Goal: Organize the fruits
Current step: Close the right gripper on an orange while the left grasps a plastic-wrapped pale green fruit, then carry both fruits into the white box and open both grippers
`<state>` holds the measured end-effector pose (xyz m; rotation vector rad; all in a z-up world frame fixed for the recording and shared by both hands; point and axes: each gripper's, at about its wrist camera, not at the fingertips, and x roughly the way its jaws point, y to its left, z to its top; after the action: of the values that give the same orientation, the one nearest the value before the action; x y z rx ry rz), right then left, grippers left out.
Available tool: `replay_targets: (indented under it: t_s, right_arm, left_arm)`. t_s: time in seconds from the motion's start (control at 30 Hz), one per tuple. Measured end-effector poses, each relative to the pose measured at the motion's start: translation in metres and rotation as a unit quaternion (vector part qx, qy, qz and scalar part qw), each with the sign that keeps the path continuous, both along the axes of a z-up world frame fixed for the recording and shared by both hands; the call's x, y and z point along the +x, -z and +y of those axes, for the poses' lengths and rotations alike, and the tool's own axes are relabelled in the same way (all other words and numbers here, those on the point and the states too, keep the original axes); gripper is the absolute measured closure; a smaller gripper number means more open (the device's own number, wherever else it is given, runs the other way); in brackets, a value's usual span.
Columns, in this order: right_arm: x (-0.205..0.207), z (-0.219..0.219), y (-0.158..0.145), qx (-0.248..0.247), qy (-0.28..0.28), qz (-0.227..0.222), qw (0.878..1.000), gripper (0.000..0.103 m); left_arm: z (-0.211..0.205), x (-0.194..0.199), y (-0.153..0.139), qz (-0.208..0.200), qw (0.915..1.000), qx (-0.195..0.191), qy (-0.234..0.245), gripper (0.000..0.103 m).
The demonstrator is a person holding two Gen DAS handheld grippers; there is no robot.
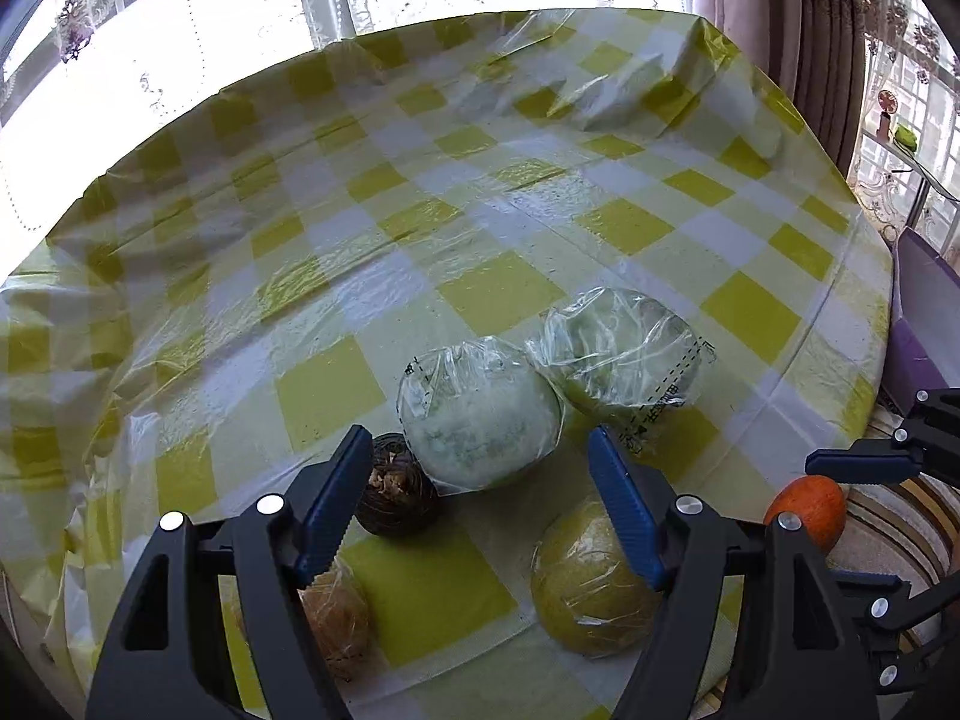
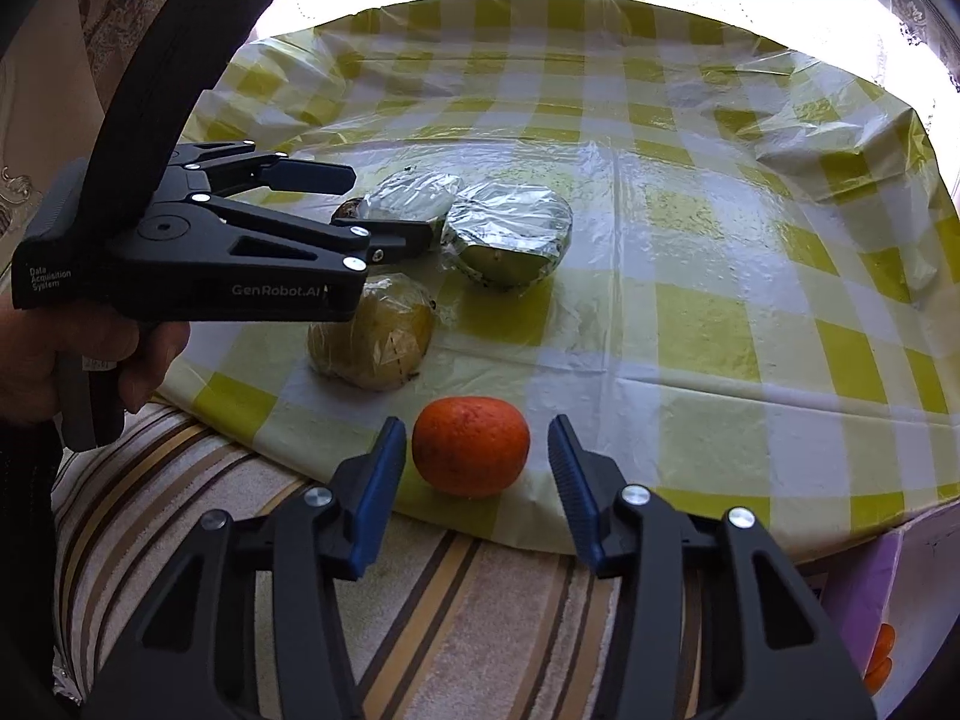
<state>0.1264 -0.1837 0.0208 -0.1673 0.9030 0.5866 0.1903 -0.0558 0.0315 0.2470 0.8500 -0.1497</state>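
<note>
An orange (image 2: 471, 447) sits at the near edge of the round table, between the open jaws of my right gripper (image 2: 477, 450), which do not touch it; it also shows in the left wrist view (image 1: 807, 504). A yellow wrapped fruit (image 2: 372, 339) (image 1: 591, 588) lies behind it. Two pale wrapped fruits (image 1: 480, 414) (image 1: 618, 351) and a dark brown round fruit (image 1: 396, 495) lie just ahead of my left gripper (image 1: 480, 492), which is open and empty above them. A tan wrapped fruit (image 1: 333, 618) lies under its left finger.
The table carries a yellow-and-white checked cloth (image 1: 480, 228) under clear plastic, crumpled at the far right (image 1: 630, 96). A striped cushion (image 2: 420, 600) lies below the near table edge. A purple box (image 1: 918, 324) stands to the right. Curtained windows run behind.
</note>
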Motion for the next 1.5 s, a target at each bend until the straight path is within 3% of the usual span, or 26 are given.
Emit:
replay_targets:
  t_s: [0.17,0.27,0.37,1.1,1.5]
  right_arm:
    - [0.001,0.001,0.002,0.004,-0.005,0.004,1.000,0.063]
    - [0.001,0.002,0.002,0.003,-0.006,0.004,1.000,0.064]
    - [0.001,0.002,0.002,0.005,-0.007,0.006,1.000,0.064]
    - [-0.002,-0.006,-0.006,0.030,0.001,0.002,1.000,0.068]
    - [-0.012,-0.020,-0.018,0.033,0.013,-0.009,0.999,0.068]
  left_arm:
    - [0.000,0.011,0.004,0.006,0.9998,0.010,0.014,0.032]
    - [0.000,0.016,0.007,0.018,0.9995,0.000,0.024,0.044]
    - [0.000,0.017,0.010,0.021,0.9994,0.004,0.028,0.046]
    - [0.020,-0.002,-0.014,-0.019,0.9990,-0.028,-0.031,0.047]
    - [0.007,-0.031,-0.032,-0.041,0.9978,-0.042,-0.031,0.047]
